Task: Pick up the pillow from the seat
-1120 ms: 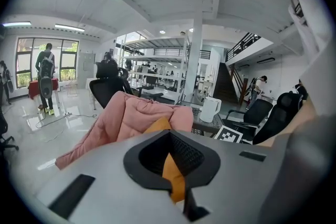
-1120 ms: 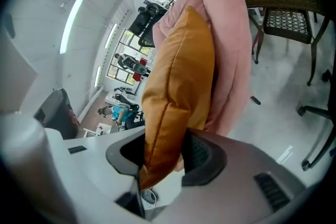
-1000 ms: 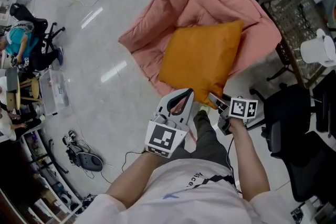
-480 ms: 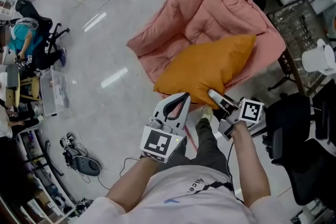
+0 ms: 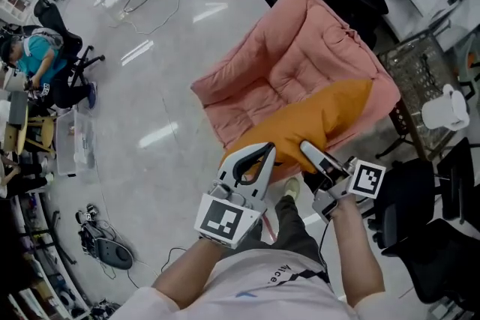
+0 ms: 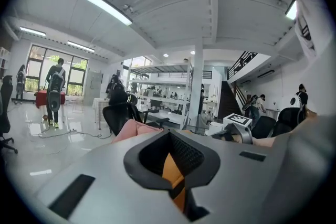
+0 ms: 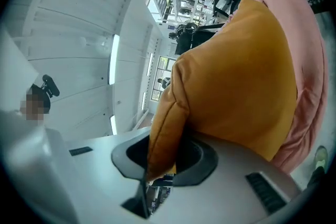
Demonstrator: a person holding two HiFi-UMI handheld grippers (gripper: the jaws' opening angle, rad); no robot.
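Orange pillow (image 5: 322, 120) (plump, corner bunched) pinched by left gripper (image 5: 264, 152) and right gripper (image 5: 307, 149).

Near edge of pillow (image 5: 322, 116) hidden behind left gripper (image 5: 264, 151) and right gripper (image 5: 306, 148), left jaws perhaps pinching it

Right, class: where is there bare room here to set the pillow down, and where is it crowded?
Free: the seat beyond the pillow, and the shiny floor between the seat and the plastic box. Crowded: right of the seat, with the wire rack, white jug and black chairs. The left gripper and right gripper are shut on the pillow.
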